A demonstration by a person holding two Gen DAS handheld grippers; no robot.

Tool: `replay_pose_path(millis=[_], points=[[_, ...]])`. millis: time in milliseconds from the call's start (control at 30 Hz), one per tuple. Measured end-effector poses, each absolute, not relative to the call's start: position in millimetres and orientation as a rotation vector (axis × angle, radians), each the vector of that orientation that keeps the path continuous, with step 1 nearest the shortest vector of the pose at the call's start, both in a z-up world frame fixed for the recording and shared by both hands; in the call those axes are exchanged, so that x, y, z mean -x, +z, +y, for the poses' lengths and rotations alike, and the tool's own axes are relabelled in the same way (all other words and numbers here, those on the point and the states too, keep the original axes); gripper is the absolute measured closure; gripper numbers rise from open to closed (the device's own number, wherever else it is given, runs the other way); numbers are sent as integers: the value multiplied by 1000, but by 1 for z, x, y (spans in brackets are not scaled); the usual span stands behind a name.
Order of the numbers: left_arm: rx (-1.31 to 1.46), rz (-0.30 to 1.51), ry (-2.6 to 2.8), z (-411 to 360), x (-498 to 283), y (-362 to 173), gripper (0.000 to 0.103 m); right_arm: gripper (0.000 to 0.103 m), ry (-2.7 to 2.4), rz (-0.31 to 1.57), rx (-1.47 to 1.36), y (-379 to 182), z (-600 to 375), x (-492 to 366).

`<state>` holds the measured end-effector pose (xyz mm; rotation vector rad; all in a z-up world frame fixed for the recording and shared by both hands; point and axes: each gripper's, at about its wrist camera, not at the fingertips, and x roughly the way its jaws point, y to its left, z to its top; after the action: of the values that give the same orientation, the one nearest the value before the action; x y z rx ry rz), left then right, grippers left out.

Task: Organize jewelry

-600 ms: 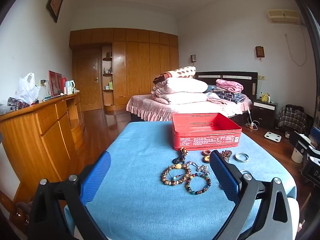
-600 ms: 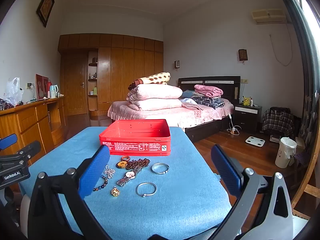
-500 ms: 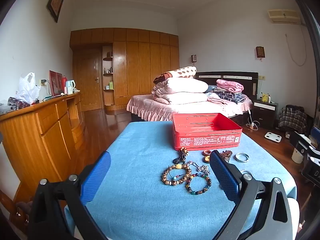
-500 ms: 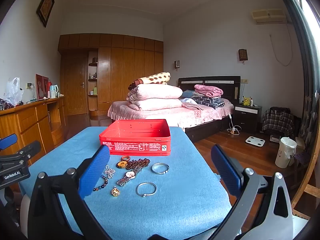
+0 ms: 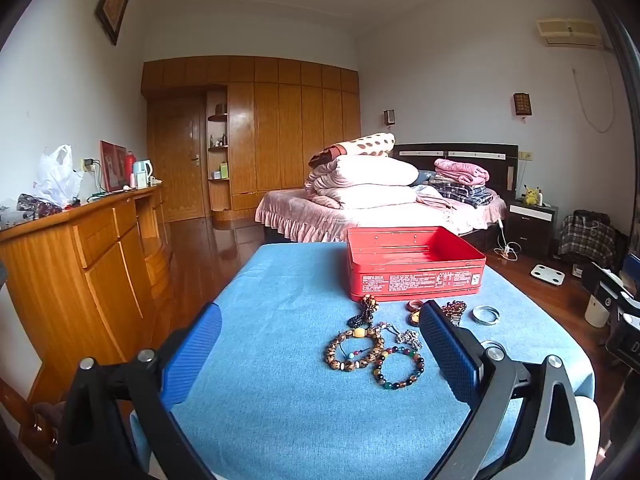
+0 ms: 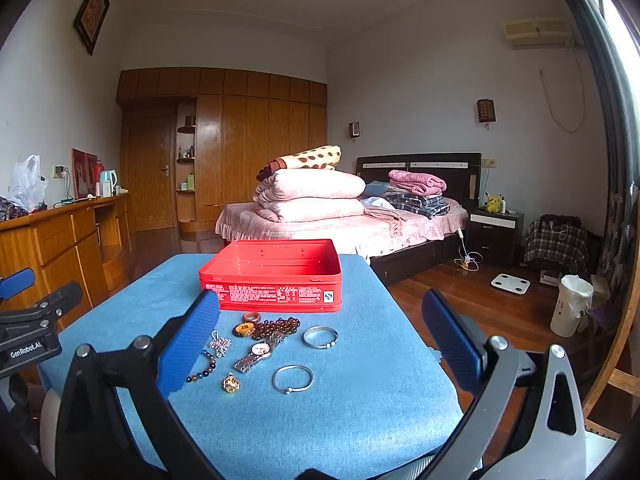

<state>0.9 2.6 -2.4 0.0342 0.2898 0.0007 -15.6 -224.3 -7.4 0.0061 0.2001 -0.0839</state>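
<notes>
Behind the blue-covered table (image 5: 280, 304) a bed (image 6: 320, 232) carries stacked pink quilts (image 6: 312, 196) with a spotted blanket (image 6: 308, 158) on top, and folded clothes (image 6: 416, 192) lie by the dark headboard (image 6: 420, 164). Along the left wall runs a wooden dresser (image 5: 80, 256) with a white plastic bag (image 5: 56, 176), a kettle (image 5: 143, 170) and a red flask (image 5: 128, 165) on it, and a big wooden wardrobe (image 5: 280, 128) fills the far wall. Over on the right, a yellow plush toy (image 6: 493, 202) sits on the nightstand (image 6: 494, 232), a white scale (image 6: 510, 283) lies on the wood floor, a lined bin (image 6: 570, 306) stands nearer, and an air conditioner (image 6: 536, 32) hangs high on the wall.
</notes>
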Motion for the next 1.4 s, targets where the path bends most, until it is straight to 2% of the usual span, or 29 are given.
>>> replay_pose_path(millis=[1400], points=[[-33, 285, 2, 3, 2, 0, 6, 5, -83, 197, -6, -8, -225, 15]])
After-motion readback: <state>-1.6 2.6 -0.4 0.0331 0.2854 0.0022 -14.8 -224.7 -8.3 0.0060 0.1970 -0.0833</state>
